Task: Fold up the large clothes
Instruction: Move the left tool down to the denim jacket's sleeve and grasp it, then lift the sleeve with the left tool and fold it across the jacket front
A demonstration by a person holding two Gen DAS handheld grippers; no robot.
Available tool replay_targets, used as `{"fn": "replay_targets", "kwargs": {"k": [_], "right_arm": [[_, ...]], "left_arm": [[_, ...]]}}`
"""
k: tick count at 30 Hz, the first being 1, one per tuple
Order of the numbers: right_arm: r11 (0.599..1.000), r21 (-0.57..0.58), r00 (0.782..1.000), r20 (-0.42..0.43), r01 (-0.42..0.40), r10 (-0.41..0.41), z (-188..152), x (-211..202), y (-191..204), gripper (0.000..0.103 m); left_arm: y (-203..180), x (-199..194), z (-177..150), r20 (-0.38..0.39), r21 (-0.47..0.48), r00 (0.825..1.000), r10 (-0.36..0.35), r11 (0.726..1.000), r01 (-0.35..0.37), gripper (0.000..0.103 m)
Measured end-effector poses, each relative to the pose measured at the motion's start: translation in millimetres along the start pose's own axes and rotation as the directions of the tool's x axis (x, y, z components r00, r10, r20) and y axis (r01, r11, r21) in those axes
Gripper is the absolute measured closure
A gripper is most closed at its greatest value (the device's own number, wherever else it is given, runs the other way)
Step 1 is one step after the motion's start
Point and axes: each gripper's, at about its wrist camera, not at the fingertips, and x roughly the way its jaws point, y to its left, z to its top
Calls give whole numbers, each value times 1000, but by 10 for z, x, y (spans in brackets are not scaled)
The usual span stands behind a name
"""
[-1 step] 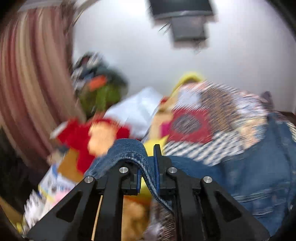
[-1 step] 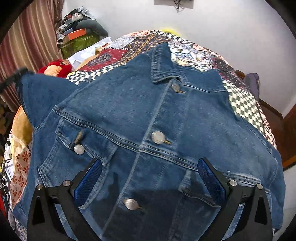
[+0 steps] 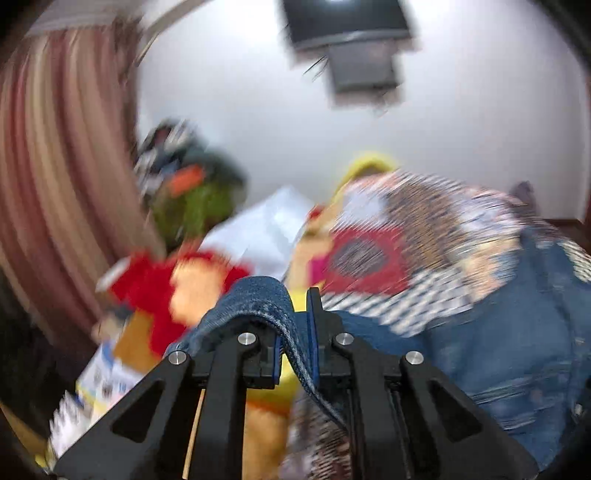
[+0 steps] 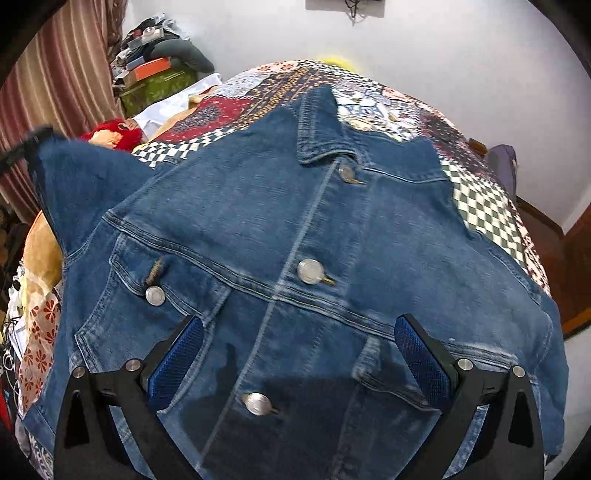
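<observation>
A white wall closes the room behind the bed, which wears a patchwork cover; a striped curtain hangs at its left, and a dark unit is mounted high on the wall. The denim jacket lies front-up across the bed, buttoned, collar toward the wall, filling most of your right wrist view. Your right gripper hovers over the jacket's lower front with its fingers spread wide, one to either side of the button placket, gripping nothing. At the jacket's left edge, its sleeve rises off the bed. Your left gripper has just been closing and now pinches a fold of that denim between its fingers; the cloth arches over the left one. A red and yellow plush toy lies beside the curtain, blurred. Behind it, a green box carries a heap of clutter, its contents indistinct.
</observation>
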Motion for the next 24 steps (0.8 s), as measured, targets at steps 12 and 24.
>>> {"fn": "replay_targets", "kwargs": {"k": [12, 24], "right_arm": [[997, 78, 999, 35, 3, -6, -112, -355, -229, 0], [997, 76, 999, 49, -5, 1, -136, -418, -229, 0]], "left_arm": [[-1373, 203, -587, -374, -156, 747, -550, 831, 534, 92], [-972, 105, -684, -452, -237, 670, -589, 803, 547, 25]]}}
